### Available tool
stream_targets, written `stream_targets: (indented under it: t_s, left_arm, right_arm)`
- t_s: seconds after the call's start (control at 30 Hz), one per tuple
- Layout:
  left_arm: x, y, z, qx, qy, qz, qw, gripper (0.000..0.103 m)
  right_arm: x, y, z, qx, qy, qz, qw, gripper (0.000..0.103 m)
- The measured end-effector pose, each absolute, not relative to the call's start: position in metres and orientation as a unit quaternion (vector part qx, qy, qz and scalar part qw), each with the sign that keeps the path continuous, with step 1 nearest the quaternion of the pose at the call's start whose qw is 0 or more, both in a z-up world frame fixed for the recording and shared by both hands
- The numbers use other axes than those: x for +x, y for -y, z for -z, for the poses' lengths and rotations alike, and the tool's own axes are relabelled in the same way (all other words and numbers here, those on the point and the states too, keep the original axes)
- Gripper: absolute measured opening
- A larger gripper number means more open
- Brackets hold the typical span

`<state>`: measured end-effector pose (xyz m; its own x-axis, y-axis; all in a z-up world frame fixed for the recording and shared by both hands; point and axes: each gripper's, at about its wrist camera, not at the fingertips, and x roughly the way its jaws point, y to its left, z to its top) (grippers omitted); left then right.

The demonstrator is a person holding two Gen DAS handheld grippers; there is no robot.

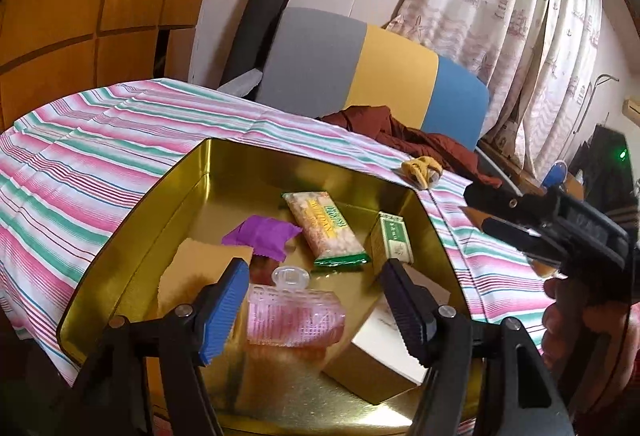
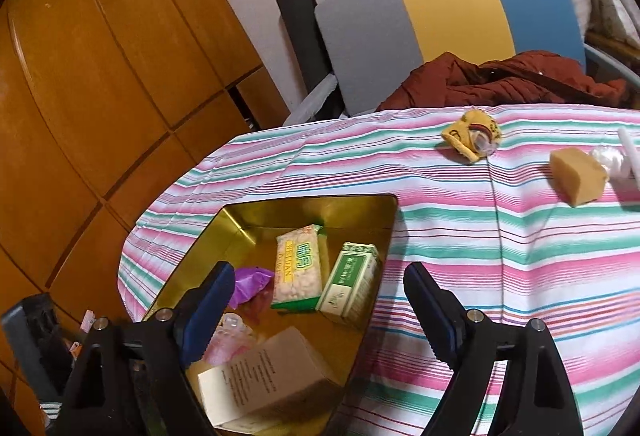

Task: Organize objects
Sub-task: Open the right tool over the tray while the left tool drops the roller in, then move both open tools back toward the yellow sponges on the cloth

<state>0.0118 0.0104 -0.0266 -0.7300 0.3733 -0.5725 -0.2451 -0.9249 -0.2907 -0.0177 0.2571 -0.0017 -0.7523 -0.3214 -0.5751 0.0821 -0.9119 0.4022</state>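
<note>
We saw both views lit by warm, fairly dim indoor light with a yellow cast. The gold tin [image 1: 248, 171] threw soft glare and hazy reflections off its walls and floor. Fisheye distortion bent the wooden panels [image 2: 100, 83] and the striped cloth [image 1: 80, 139] into curves, and black corners ringed each picture. The left tongs [image 1: 310, 306] and right tongs [image 2: 320, 312] sat near the lens, dark and shadowed. The curtain [image 1: 520, 15] looked pale and slightly soft.
</note>
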Motion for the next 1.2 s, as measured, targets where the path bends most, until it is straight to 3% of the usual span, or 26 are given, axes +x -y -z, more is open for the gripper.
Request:
stream_targets:
  t_s: [0.83,1.2]
  left_arm:
    - [0.035,-0.065,0.001,-0.296,0.085,-0.92,0.242,0.07]
    - [0.045,-0.121,0.0,-0.32,0.018,-0.896,0.306,0.07]
  right_arm:
    - [0.003,-0.326,0.022,0.346,0.203,0.915,0.039,0.089]
    - [0.023,-0.376,0.047,0.364,0.211,0.907,-0.017,0.09]
